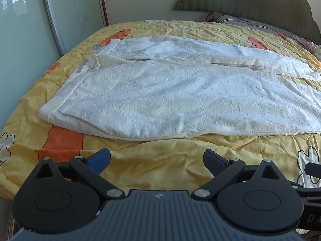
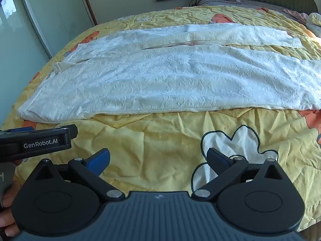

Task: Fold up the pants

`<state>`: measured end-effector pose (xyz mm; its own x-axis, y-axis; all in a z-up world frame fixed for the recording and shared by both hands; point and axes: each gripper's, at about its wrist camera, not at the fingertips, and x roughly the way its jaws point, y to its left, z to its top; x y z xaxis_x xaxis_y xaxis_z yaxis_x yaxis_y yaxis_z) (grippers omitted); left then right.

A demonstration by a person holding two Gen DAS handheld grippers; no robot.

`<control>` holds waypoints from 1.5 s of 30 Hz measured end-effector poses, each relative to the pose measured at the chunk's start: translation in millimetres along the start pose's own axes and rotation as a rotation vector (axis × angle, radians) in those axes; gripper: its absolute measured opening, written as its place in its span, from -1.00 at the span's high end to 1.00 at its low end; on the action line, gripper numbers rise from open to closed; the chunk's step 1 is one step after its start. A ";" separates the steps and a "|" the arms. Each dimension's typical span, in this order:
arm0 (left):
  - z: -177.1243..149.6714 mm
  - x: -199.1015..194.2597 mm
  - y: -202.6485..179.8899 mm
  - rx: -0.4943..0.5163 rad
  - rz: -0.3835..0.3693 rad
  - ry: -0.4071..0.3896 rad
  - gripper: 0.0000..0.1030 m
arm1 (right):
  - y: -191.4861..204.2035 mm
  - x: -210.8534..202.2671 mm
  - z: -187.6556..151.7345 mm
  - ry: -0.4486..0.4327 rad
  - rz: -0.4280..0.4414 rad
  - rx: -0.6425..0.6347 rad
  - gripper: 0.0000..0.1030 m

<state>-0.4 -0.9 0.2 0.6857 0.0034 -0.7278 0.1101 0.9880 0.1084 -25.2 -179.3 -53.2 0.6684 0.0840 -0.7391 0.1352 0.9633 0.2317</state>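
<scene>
A: where are the white pants (image 1: 170, 92)?

B: spread flat across the yellow quilt (image 1: 160, 160), waistband on the left, legs running right; left gripper (image 1: 156, 160) hovers just short of them, jaws wide, nothing held; right gripper (image 2: 157, 160) same, empty.
</scene>
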 end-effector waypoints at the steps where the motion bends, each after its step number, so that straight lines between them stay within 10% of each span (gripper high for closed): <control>1: 0.3 0.2 0.9 -0.009 -0.014 0.007 -0.95 | 0.2 0.0 0.0 0.001 -0.002 -0.002 -1.00; 45: -3.9 3.6 -1.7 -0.011 -0.014 0.024 -0.95 | 0.9 1.3 -2.6 0.003 0.021 -0.002 -1.00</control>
<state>-0.9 -1.9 -5.2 0.6671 -0.0065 -0.7449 0.1111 0.9896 0.0908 -26.1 -177.6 -55.6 0.6685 0.1048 -0.7362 0.1200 0.9618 0.2459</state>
